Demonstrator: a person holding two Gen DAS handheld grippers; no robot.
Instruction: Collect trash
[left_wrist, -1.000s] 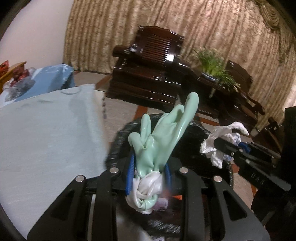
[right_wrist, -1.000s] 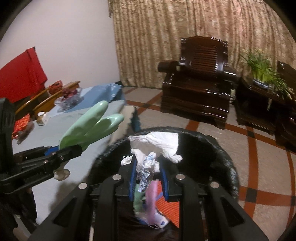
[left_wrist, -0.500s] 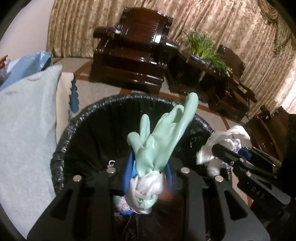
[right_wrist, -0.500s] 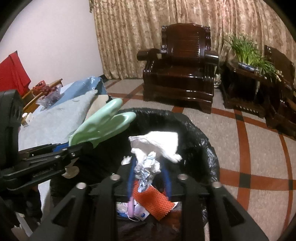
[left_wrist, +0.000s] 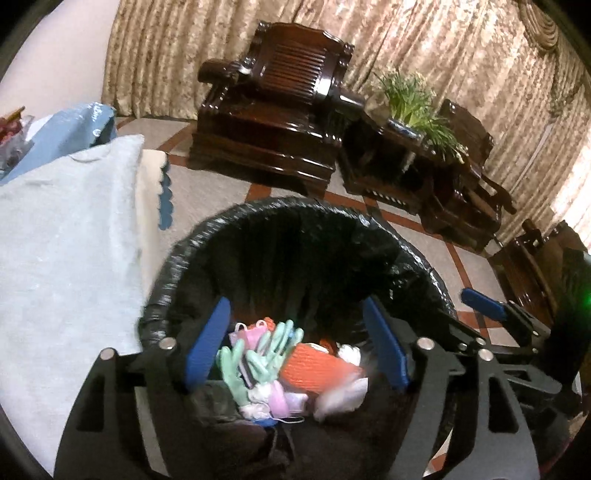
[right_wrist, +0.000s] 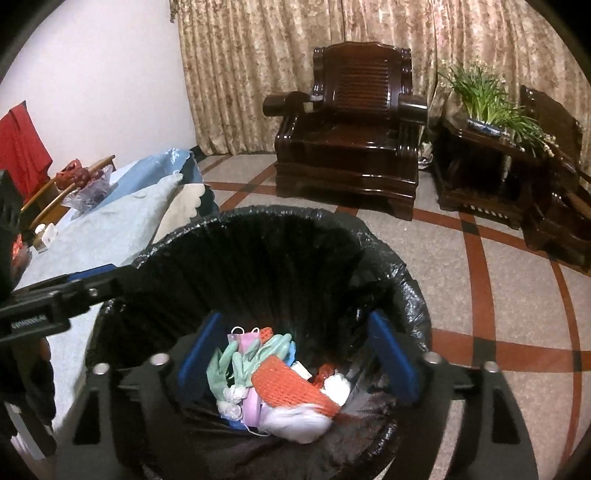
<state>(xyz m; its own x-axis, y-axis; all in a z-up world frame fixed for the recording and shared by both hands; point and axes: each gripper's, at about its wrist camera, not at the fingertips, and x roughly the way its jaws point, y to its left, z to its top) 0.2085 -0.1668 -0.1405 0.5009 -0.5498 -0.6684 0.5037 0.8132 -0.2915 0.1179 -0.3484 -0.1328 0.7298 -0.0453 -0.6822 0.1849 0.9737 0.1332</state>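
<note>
While both grippers hang over the bin (left_wrist: 288, 218), their jaws are opening with nothing between them. Gloves (right_wrist: 236, 363) lie inside, below the rim.

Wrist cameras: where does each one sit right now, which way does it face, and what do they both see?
Left wrist: on the left gripper, tilted down into the bin; its own jaws opening, nothing between them, the green gloves lying below; the right gripper at the right edge.
Right wrist: on the right gripper, also tilted down into the bin; its jaws opening too, empty; the left gripper at the left edge.
Shared: bin, gloves, orange net, armchair, plant, curtains.
</note>
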